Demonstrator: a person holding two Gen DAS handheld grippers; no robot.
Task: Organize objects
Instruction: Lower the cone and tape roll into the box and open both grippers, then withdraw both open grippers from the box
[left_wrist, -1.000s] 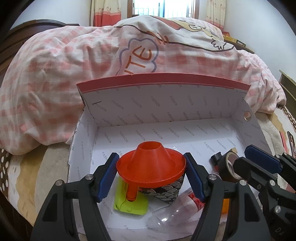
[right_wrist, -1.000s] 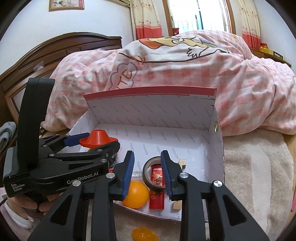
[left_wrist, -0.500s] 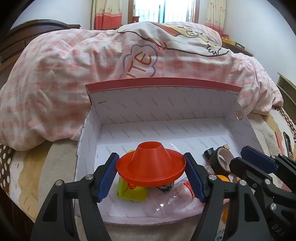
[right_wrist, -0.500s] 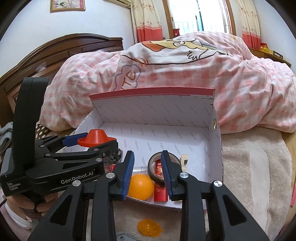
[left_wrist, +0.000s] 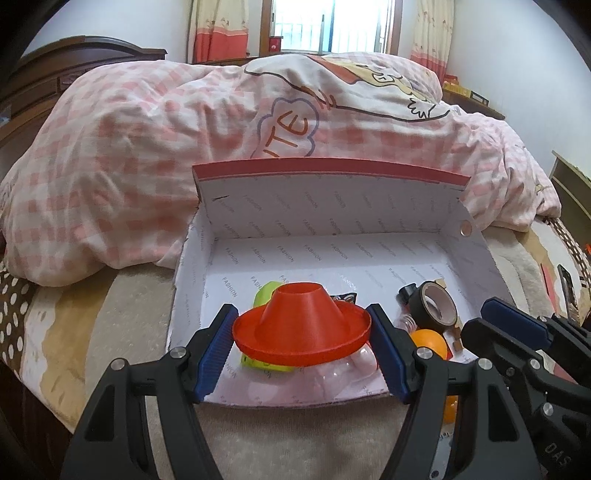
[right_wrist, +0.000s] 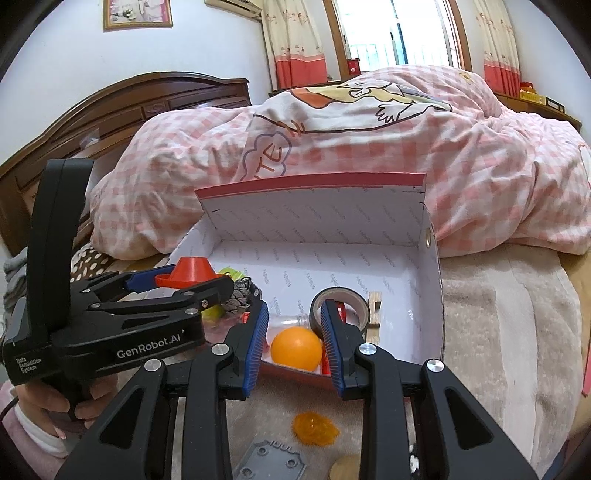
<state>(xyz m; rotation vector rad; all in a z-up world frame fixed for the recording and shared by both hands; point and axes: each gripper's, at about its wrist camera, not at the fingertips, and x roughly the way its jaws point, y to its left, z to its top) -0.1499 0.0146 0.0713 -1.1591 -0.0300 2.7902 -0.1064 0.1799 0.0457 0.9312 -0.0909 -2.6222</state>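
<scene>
While you've got the red funnel (left_wrist: 303, 325) clamped in the left gripper (left_wrist: 301, 314), the step in hand reads as the funnel's move to or from the box (left_wrist: 332, 206). Which way, I can't tell from this alone.

Where it is: the funnel hangs wide end down over the near-left part of the box, just inside the front wall. It sits above a clear bottle (left_wrist: 332, 376) and a lime-green item (left_wrist: 264, 295), and I can't see it touching either.

Tool state:
- Left: blue pads (left_wrist: 218, 343) pressed on opposite sides of the brim, so jaws are set fairly wide, i.e. to brim width. Grip looks level, no tilt.
- Right gripper (right_wrist: 294, 308): jaws partly apart, nothing held. The orange ball (right_wrist: 295, 349) shows in the gap, but it's lying in the box beyond the tips, next to the tape roll (right_wrist: 341, 299). Pads aren't on it.

Next move, as I judge it:
- If the funnel goes in, you need a bare patch of floor. The back and middle of the box are free; the near corners are crowded. Lower it, then let go.
- If it's coming out, lift clear of the front wall first, since the brim is wide and could catch.
- Keep the two tools apart; the right one is v. close beside the left.
- An orange crinkly piece (right_wrist: 316, 428) lies on the beige cover in front of the box, prob. a job for the free right tool.
</scene>
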